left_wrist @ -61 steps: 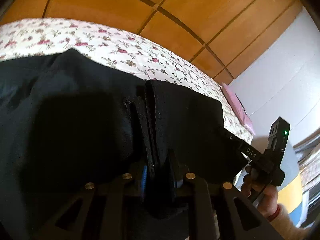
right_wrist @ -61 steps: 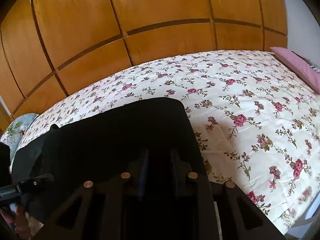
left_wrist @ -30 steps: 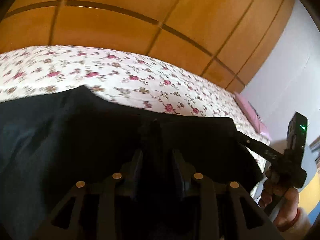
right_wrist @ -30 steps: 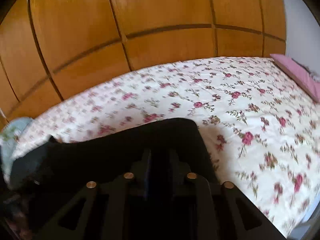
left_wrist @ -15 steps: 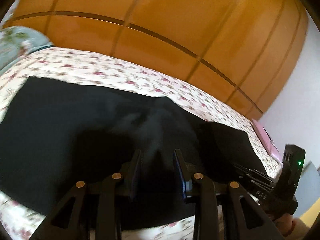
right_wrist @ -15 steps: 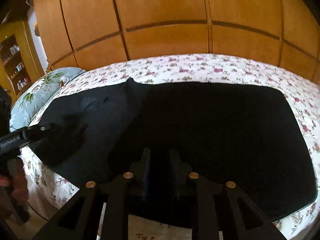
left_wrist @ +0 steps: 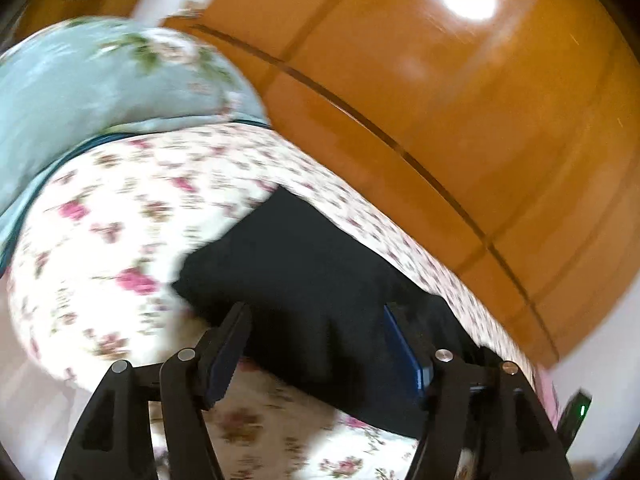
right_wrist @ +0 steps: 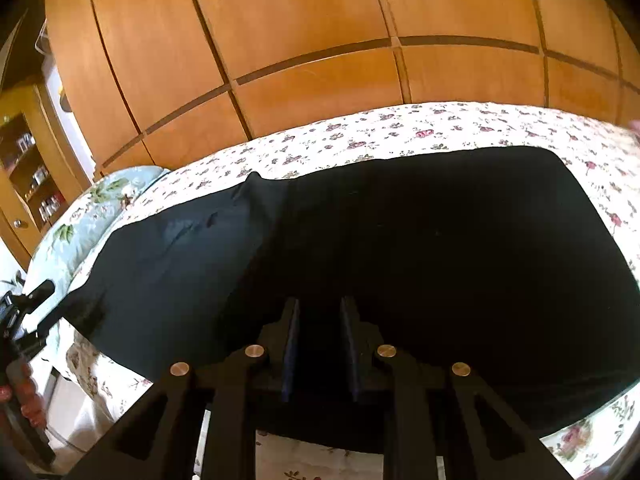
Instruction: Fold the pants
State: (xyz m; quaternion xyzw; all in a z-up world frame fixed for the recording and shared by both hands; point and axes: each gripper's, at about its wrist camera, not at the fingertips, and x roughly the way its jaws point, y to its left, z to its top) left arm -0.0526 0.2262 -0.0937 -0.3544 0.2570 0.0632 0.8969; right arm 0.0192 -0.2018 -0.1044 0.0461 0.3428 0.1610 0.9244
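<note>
Two claws over one pair of black fabric pants spread flat on the floral-sheeted bed.
My left claw is opening, pads clear of cloth; my right claw grips the near edge.

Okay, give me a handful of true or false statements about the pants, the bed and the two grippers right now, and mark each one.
1. The black pants lie spread on a floral bedspread. True.
2. The left gripper is clamped tight on the pants. False: its jaws are opening, the fingers stand wide apart, and the cloth lies between them unpinched.
3. The right gripper has its fingers close together on black cloth. True.
4. A brick wall stands behind the bed. False: it is orange-brown wooden panelling.
5. A light blue floral pillow lies at one end of the bed. True.
</note>
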